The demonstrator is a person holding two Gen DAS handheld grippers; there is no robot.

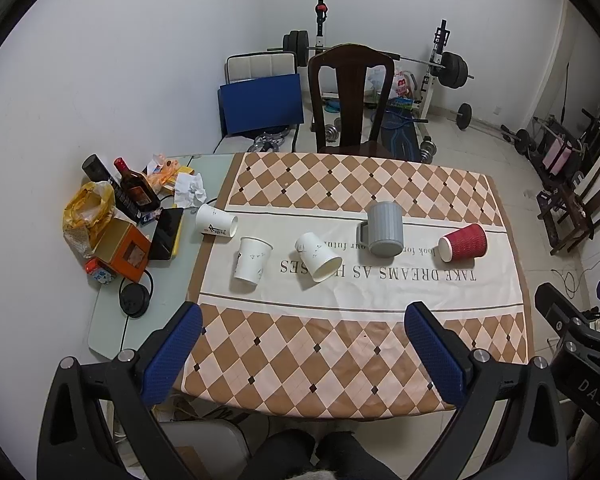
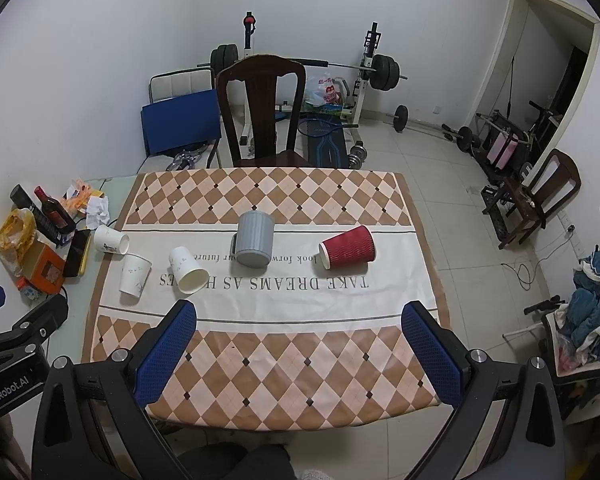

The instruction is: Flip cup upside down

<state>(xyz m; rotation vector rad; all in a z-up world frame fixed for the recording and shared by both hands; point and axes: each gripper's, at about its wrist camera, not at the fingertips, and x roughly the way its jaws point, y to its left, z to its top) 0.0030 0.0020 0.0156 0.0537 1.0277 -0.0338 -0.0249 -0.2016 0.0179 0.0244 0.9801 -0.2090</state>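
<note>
Several cups stand in a row across the tablecloth's white band. A red paper cup (image 1: 463, 242) (image 2: 348, 247) lies on its side at the right. A grey ribbed mug (image 1: 385, 229) (image 2: 254, 239) stands upside down, handle to the left. One white paper cup (image 1: 318, 257) (image 2: 187, 265) lies on its side, another (image 1: 252, 260) (image 2: 134, 274) stands upright, a third (image 1: 216, 221) (image 2: 111, 239) lies at the cloth's left edge. My left gripper (image 1: 302, 312) and right gripper (image 2: 298, 312) are both open and empty, held above the table's near edge.
A checked tablecloth (image 1: 340, 344) (image 2: 284, 360) covers the table. Bottles, an orange box (image 1: 125, 254), a phone, bags and tissue crowd the table's left end. A dark wooden chair (image 1: 350, 100) (image 2: 260, 112) stands at the far side, with weights behind it.
</note>
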